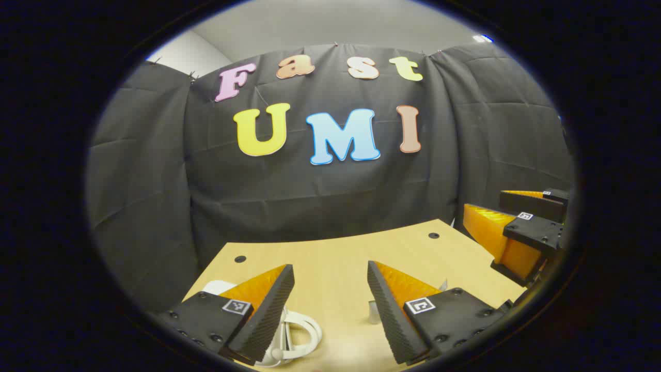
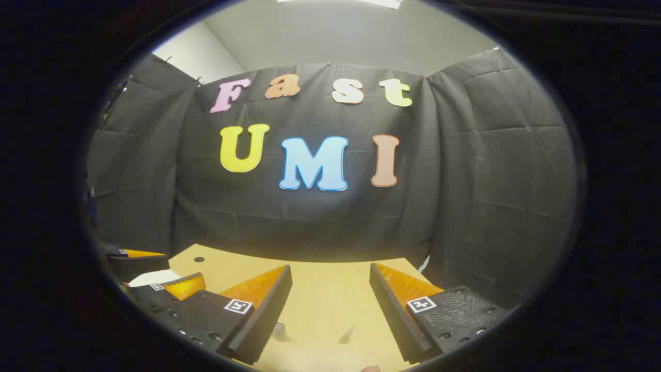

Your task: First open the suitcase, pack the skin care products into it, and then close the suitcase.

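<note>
In the left gripper view, the left hand-held gripper (image 1: 330, 305) is held level above the wooden bench (image 1: 335, 253), its two fingers spread wide with nothing between them. Low beside its left finger lies a white looped object (image 1: 299, 336), perhaps a handle or strap, and a small white rounded shape (image 1: 217, 287) peeps out behind that finger; I cannot tell whether either belongs to the suitcase or to the skin care products. A small pale upright item (image 1: 373, 312) stands just inside the right finger, too hidden to name. Farther right, at the bench's edge, the right hand-held gripper (image 1: 521, 227) hangs alongside, at about the same height.

In the right gripper view that gripper's fingers are likewise spread apart and empty, pointing across the bench toward the cloth wall. The left one sits at its lower left, close by.

My judgement: whatever is to be handled lies below and nearer than both fingertips, down under the cameras' lower edge, so the next move calls for tipping downward rather than reaching forward. The white pieces lie nearest the left hand. No suitcase body is plainly visible, so its long axis and look cannot be told.
</note>
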`<state>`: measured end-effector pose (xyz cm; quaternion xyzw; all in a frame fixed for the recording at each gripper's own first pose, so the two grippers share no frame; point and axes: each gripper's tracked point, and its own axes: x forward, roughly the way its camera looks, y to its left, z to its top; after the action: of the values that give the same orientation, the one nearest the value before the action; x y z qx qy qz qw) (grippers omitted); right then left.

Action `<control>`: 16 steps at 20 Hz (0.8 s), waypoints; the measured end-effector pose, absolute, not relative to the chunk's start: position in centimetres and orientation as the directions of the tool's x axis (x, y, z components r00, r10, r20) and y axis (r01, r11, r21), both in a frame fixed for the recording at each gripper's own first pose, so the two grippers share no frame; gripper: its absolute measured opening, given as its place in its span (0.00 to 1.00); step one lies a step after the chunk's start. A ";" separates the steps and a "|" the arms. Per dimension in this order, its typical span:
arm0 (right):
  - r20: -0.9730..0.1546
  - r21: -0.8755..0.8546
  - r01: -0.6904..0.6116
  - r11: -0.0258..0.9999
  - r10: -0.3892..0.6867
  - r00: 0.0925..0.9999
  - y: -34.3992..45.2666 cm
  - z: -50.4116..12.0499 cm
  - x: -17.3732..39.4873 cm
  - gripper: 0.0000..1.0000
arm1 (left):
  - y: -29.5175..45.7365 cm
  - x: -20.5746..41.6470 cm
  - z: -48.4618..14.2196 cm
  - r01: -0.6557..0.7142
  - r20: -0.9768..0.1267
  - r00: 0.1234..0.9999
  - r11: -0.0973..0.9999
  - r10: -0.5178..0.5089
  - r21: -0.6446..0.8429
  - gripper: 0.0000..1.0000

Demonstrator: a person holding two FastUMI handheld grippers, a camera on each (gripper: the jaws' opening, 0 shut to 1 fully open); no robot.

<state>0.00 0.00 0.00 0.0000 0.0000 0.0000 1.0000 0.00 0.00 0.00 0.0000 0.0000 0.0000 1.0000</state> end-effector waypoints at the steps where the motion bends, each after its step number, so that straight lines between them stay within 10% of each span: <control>1: -0.004 0.003 0.000 1.000 0.000 1.000 0.0 -0.1 0.0 0.92 | 0.2 0.0 -0.2 -0.003 -0.003 1.000 1.000 0.003 -0.001 0.93; 16: -0.072 0.022 0.043 0.999 -0.042 0.997 -2.0 -2.0 1.1 0.92 | -0.5 3.0 -6.2 0.014 -0.178 0.984 1.000 -0.015 -0.004 0.93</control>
<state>1.09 -2.03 -2.00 0.0118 0.0356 -0.0212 0.9991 2.98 -0.53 -6.16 -0.0016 0.0894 -0.0074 0.9960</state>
